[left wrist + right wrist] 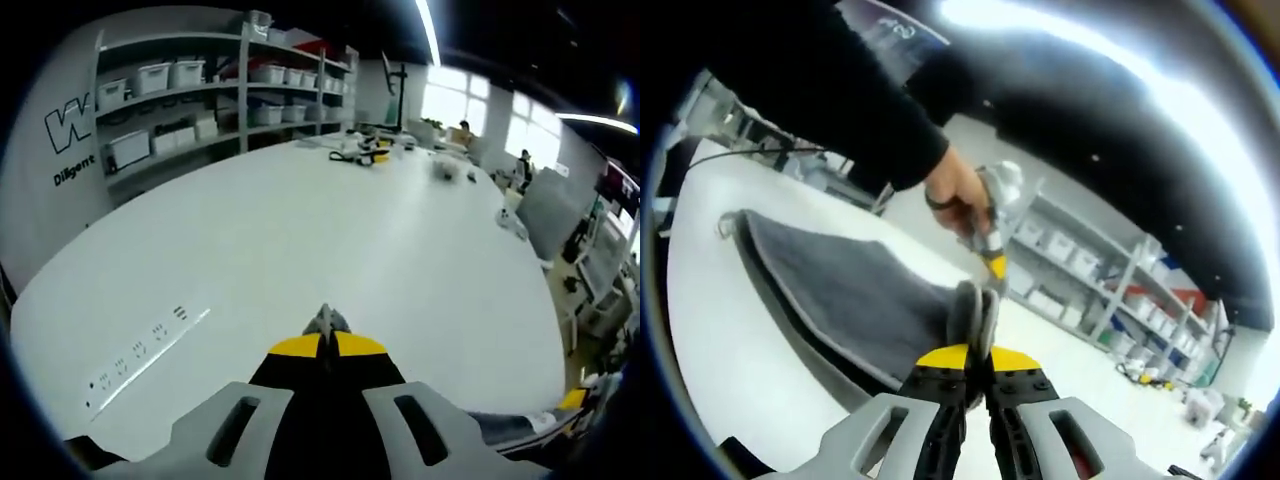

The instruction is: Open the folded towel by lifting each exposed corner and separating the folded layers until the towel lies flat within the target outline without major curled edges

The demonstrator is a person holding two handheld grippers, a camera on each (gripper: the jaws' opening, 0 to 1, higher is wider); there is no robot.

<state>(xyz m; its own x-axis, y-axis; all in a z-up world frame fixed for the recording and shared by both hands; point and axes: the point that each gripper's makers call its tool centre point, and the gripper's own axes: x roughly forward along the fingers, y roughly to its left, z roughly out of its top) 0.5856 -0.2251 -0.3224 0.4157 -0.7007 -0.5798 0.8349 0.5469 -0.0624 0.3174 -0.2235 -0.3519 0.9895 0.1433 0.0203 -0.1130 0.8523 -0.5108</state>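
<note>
The grey towel is raised off the white table, sloping from a low far corner up to a bunched edge. My right gripper is shut on that bunched edge, with cloth bulging above its yellow jaws. A hand in a black sleeve holds my left gripper, which points down and meets the same bunched edge. In the left gripper view my left gripper is shut, with a small grey scrap of towel pinched at its tips above the white table.
A power strip lies on the table to the left. Tools and cables sit at the far edge. Shelves with white bins stand behind the table, and they also show as shelves in the right gripper view. People sit by the windows.
</note>
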